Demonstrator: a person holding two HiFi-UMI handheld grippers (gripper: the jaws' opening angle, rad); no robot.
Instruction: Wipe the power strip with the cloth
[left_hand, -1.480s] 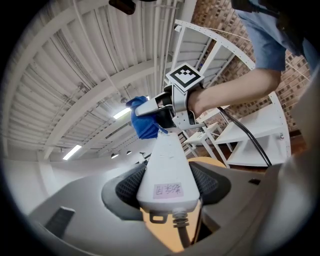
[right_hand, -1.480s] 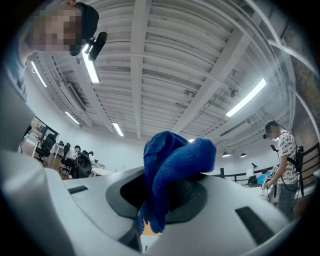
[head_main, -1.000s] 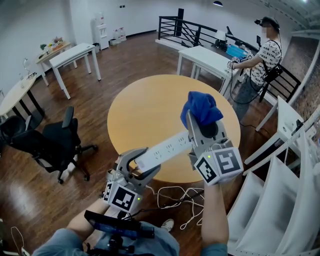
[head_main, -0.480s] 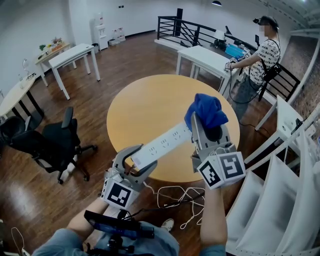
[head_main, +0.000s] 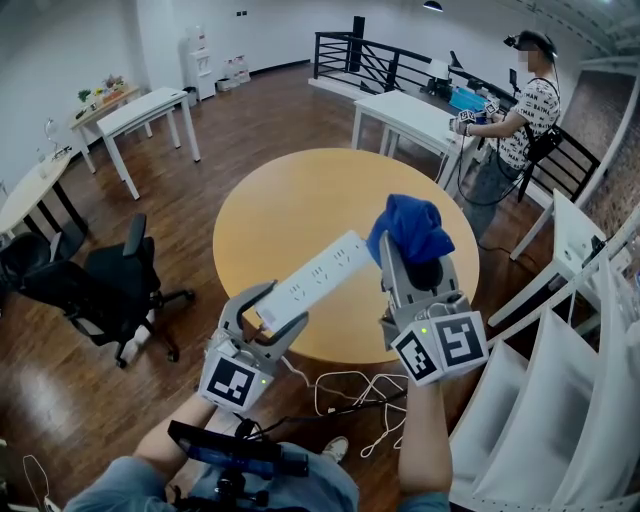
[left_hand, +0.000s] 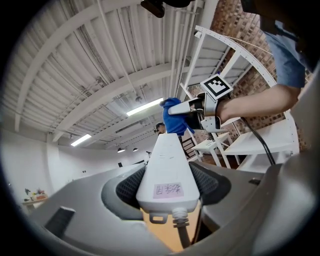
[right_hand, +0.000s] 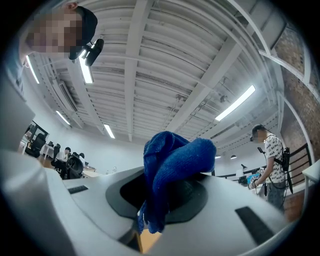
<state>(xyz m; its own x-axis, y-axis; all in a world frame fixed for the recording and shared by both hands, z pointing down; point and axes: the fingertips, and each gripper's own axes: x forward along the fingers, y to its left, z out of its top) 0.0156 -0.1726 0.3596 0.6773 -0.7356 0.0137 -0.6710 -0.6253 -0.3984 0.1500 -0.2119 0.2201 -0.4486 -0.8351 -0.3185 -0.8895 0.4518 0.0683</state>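
Far left, a black office chair (head_main: 108, 282) is parked on the dark wood floor (head_main: 250, 120), well away from the action. The left gripper (head_main: 280, 308) is held out over the near edge of the round light-wood table (head_main: 290, 200), and its jaws are clamped on the cord end of the long white plastic power strip (head_main: 318, 278). In the left gripper view that strip (left_hand: 167, 165) is seen squeezed between the two dark pads, a small pink label on its end. It is kept up in the air, angled up and to the right, and a white cable (head_main: 350, 388) is left trailing from its low end down to the floor. On the right, the right gripper (head_main: 408, 252) is clenched on a bunched blue terry cloth (head_main: 408, 225), which is pinched between the jaws and flopped over the top of them (right_hand: 170, 170). The cloth is held right by the strip's far end; actual contact can't be confirmed. Further right, a person in a patterned shirt (head_main: 525, 110) is seen at a white desk (head_main: 420, 115).
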